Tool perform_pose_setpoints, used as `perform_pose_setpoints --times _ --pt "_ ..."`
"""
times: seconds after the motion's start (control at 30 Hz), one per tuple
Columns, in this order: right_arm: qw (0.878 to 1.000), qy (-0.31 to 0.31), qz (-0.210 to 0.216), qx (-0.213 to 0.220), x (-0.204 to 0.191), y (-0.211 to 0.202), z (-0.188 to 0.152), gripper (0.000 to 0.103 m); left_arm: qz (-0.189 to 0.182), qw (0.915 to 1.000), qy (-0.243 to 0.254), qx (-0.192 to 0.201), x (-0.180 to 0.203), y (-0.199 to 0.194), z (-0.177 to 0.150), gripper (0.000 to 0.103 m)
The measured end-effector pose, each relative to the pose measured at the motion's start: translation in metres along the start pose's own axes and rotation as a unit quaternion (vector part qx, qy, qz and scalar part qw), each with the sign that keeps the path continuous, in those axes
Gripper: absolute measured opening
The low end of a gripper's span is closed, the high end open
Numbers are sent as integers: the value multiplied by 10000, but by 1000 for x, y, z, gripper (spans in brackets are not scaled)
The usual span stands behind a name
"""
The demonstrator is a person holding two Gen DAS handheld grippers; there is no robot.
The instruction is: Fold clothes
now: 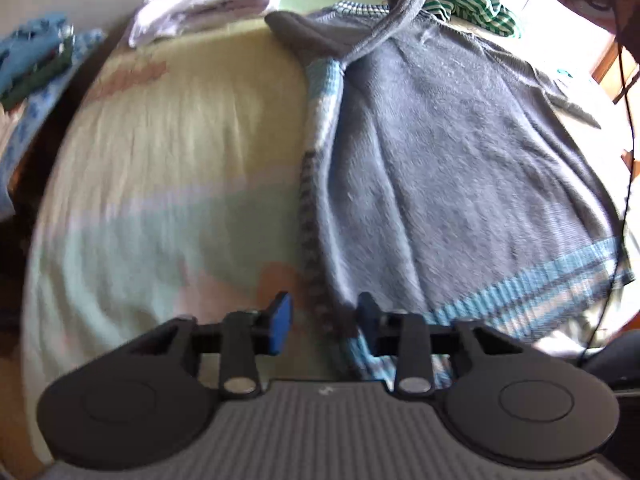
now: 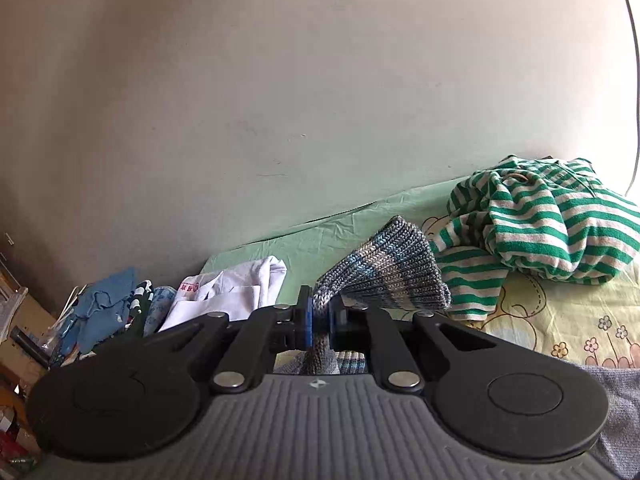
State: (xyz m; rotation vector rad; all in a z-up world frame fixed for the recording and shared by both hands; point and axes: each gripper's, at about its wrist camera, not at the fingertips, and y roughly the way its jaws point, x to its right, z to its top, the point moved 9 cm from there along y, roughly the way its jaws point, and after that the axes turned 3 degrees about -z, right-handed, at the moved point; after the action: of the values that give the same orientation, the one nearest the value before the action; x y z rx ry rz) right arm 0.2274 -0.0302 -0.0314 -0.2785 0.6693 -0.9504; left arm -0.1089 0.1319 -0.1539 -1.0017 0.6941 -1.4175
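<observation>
The right gripper (image 2: 319, 322) is pinching the sweater (image 1: 460, 152) sleeve (image 2: 384, 276) tight, the left gripper (image 1: 325, 322) is half open around its hem, so the hem could be slipping out

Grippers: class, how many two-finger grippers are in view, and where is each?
2. The left gripper straddles the grey sweater's striped side edge near its hem; the right gripper is clamped on the sweater's cuff.
</observation>
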Motion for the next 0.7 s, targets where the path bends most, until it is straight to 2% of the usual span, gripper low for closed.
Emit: perform_pose_setpoints --times 0.07,0.1,0.13,0.17,0.3,0.47,0.7 --pt "9999 -140 41 -8 -7 4 1 8 25 9999 -131 55 5 3 -2 35" --pt "9998 -203 43 -19 -9 7 1 8 79 9998 -150 77 7 4 -1 31" --pt "9997 -229 26 -43 -10 9 1 8 99 9997 -195 95 7 4 1 14" --pt "9997 -249 5 -68 -10 12 2 8 106 9996 -250 113 7 3 3 6" --pt "9999 -149 -11 32 -11 15 14 8 87 9995 -110 278 17 -8 13 4" --pt "9982 40 205 560 -10 -12 42 7 -69 9981 352 501 45 -26 26 3" --pt "9943 -232 -99 1037 20 -56 56 7 -548 9919 1102 321 97 -6 37 3"
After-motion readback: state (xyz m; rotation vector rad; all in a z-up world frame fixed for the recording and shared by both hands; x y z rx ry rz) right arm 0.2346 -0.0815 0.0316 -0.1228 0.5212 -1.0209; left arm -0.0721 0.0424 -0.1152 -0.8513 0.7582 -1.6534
